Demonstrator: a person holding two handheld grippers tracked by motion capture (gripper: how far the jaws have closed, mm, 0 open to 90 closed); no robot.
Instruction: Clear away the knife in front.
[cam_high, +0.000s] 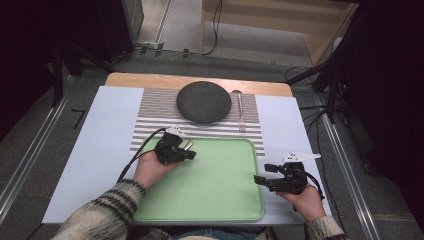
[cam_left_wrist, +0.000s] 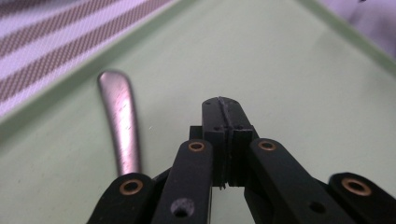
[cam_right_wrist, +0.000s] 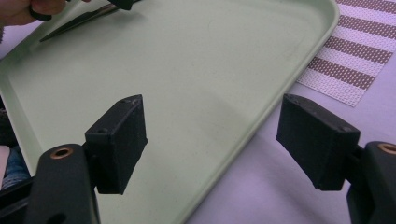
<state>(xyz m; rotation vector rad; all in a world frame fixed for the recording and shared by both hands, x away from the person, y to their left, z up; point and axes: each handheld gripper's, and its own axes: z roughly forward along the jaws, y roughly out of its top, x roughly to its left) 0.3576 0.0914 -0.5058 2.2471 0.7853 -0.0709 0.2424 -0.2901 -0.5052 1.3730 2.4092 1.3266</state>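
Note:
A pale green tray (cam_high: 210, 200) lies at the table's near edge. My left gripper (cam_high: 191, 155) hovers over its far left corner, jaws shut flat together (cam_left_wrist: 223, 106) with nothing visible between the pads. A metal utensil handle (cam_left_wrist: 122, 121) lies just beside those jaws and runs back under the gripper; its end pokes out in the high view (cam_high: 189, 145). In the right gripper view its dark blade-like end (cam_right_wrist: 74, 24) shows near the hand. My right gripper (cam_high: 263, 172) is open, one jaw over the tray's right rim (cam_right_wrist: 261, 116) and the other over the table (cam_right_wrist: 211, 107).
A dark round plate (cam_high: 204, 102) sits on a striped placemat (cam_high: 155, 107) behind the tray, with a fork (cam_high: 241, 114) to its right. White table cover (cam_high: 95, 150) lies on both sides of the tray. Cables and stands surround the table.

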